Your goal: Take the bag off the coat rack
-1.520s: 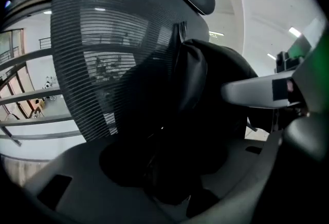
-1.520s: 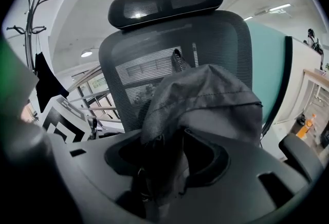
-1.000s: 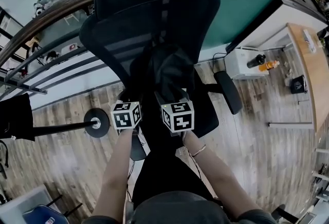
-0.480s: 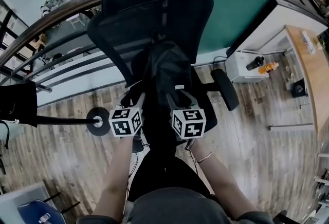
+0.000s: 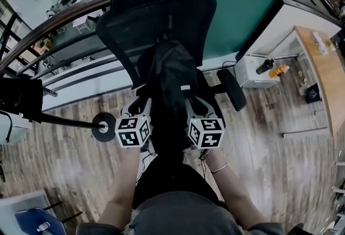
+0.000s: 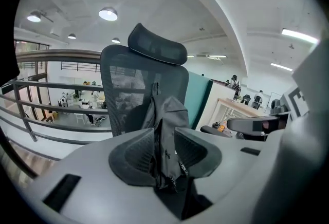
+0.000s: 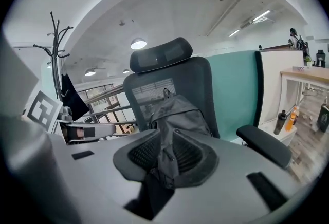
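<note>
A dark grey backpack (image 5: pixel 170 72) stands upright on the seat of a black mesh office chair (image 5: pixel 156 13). My left gripper (image 5: pixel 143 105) is at its lower left and my right gripper (image 5: pixel 192 104) at its lower right. Both pairs of jaws have just been closing. In the left gripper view, the left gripper (image 6: pixel 164 155) pinches a strap of the backpack (image 6: pixel 174 112) between its pads. The right gripper (image 7: pixel 167 153) likewise clamps a fold of strap below the backpack (image 7: pixel 180 110). The coat rack (image 7: pixel 54 38) stands off to the left with a dark garment (image 7: pixel 72 97) on it.
The coat rack's round base (image 5: pixel 104 126) and the dark garment (image 5: pixel 19 100) lie to the left in the head view. A railing (image 5: pixel 54 18) runs behind the chair. The chair's armrest (image 5: pixel 232 88), a white box with bottles (image 5: pixel 259 67) and a wooden desk (image 5: pixel 323 67) are to the right.
Both grippers have drawn back toward me and spread apart. Their jaws have closed on the backpack's straps. The backpack now stands clear between the two grippers.
</note>
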